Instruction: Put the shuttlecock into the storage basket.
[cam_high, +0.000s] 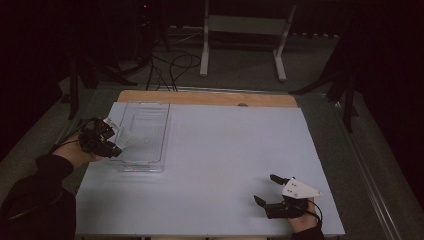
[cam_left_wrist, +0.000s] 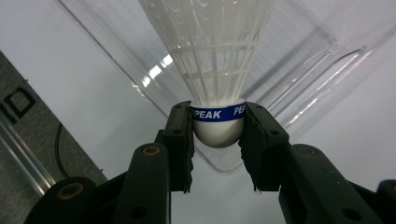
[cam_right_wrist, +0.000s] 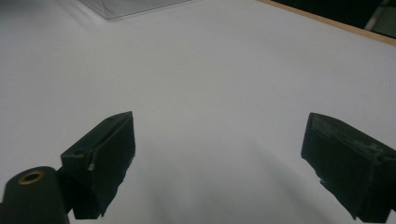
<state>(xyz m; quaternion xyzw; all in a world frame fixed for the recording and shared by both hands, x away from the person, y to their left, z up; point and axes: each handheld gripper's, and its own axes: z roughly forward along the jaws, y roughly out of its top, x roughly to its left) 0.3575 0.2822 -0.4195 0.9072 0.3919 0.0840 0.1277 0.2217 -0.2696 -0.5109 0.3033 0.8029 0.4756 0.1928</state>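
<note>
A white plastic shuttlecock (cam_left_wrist: 212, 56) with a blue band reading PEAK is clamped by its rounded cork base in my left gripper (cam_left_wrist: 217, 133). In the high view my left gripper (cam_high: 114, 145) hovers at the left wall of a clear plastic tray (cam_high: 150, 165), and the shuttlecock (cam_high: 126, 138) points over the tray. The clear tray (cam_left_wrist: 322, 60) lies under the shuttlecock's skirt in the left gripper view. My right gripper (cam_high: 266, 190) rests at the table's front right with its jaws wide apart and nothing between them. Both its fingers (cam_right_wrist: 105, 156) hang over bare white surface.
The white table top (cam_high: 225, 150) has a wooden strip (cam_high: 210, 98) along its far edge. Beyond the table stand a white metal frame (cam_high: 245, 30) and black cables (cam_high: 170, 65) on the floor. A corner of the clear tray (cam_right_wrist: 126, 7) shows far off in the right gripper view.
</note>
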